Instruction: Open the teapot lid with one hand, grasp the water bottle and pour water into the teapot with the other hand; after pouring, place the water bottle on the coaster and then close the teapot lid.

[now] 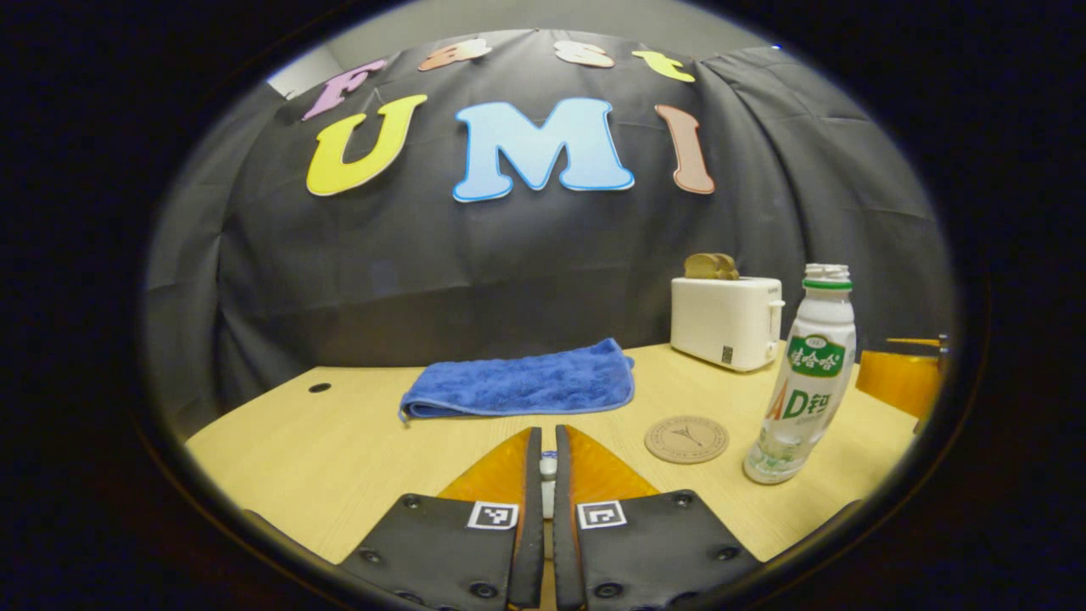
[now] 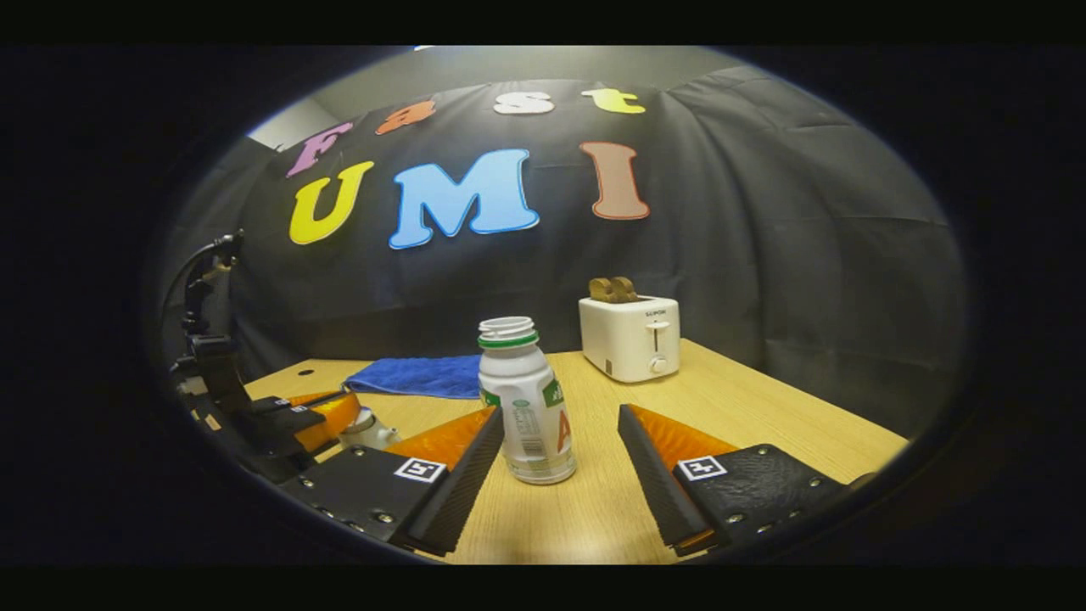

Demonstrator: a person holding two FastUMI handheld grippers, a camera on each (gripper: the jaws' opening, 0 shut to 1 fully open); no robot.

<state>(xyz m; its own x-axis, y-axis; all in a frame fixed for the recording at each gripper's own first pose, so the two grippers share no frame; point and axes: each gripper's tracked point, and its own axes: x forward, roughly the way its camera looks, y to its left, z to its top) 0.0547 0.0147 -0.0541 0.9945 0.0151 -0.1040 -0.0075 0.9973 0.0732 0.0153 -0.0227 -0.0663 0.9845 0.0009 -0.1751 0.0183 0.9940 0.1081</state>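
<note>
L gripper [image 1: 548, 462], bottom centre of the left gripper view, has fingers nearly together on a small white knob [image 1: 548, 465], prob. the teapot lid. Coaster [image 1: 686, 439] lies bare, right of centre, bottle [image 1: 804, 379] upright beside it. R gripper [image 2: 560, 441] spread wide, bottle [image 2: 524, 399] standing uncapped between its fingers, untouched. Teapot [image 2: 366, 430] at lower left of the right gripper view, mostly hidden.

Your left gripper [image 1: 548, 475] sits low over the table with its jaws drawn nearly together — something small and pale is pinched in the slit between them. In the right gripper view it shows at the far left [image 2: 339, 416], angled inward. Your right gripper [image 2: 560, 454] is held level, jaws spread wide — touching nothing.
</note>
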